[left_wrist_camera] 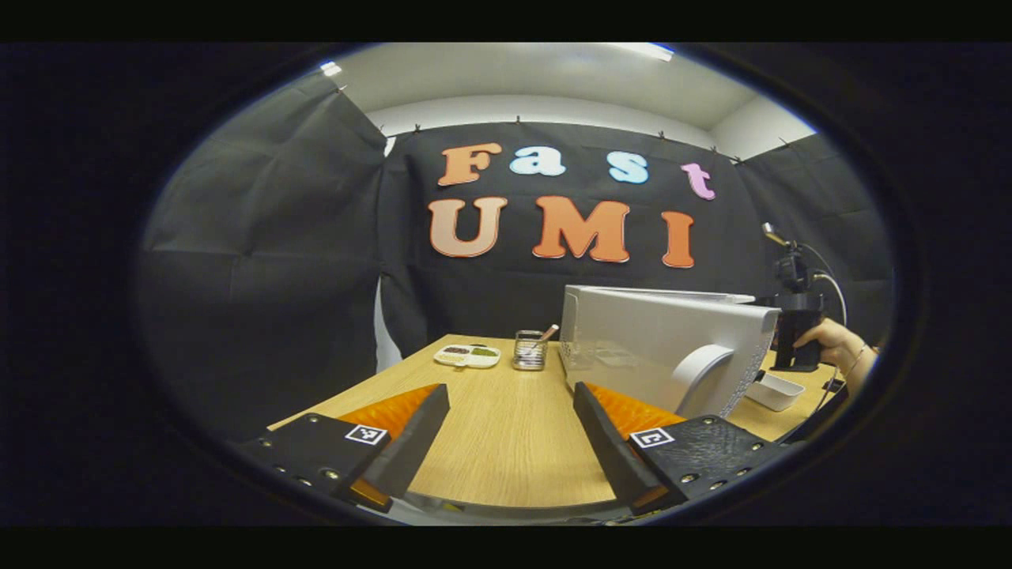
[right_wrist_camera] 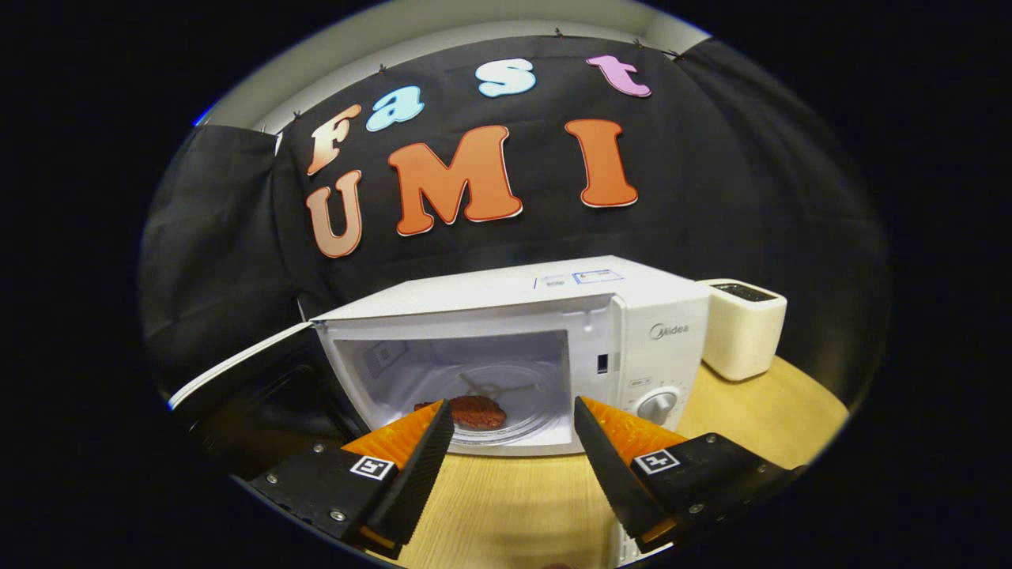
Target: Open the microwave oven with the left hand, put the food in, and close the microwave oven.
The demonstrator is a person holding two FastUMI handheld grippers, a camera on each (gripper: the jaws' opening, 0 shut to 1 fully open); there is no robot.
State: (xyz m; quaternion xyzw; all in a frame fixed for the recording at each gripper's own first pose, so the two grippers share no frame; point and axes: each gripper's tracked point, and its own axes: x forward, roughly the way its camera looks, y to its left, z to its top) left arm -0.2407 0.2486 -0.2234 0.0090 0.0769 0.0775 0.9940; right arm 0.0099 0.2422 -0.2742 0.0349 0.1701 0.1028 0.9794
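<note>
Showing 1 microwave (right_wrist_camera: pixel 514 348), 1 steak (right_wrist_camera: pixel 473 411), 2 tools (right_wrist_camera: pixel 512 438)

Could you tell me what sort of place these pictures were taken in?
Probably a staged kitchen corner in a recording booth, not a real home: black cloth walls hang behind a wooden table holding an open microwave, a toaster, and a small dish.

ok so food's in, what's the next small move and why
Probably bring the left tongs to the door and start swinging it shut. The food already lies on the glass plate inside the microwave, the right tongs are open and empty outside the cavity, and the door stands wide open.
</note>
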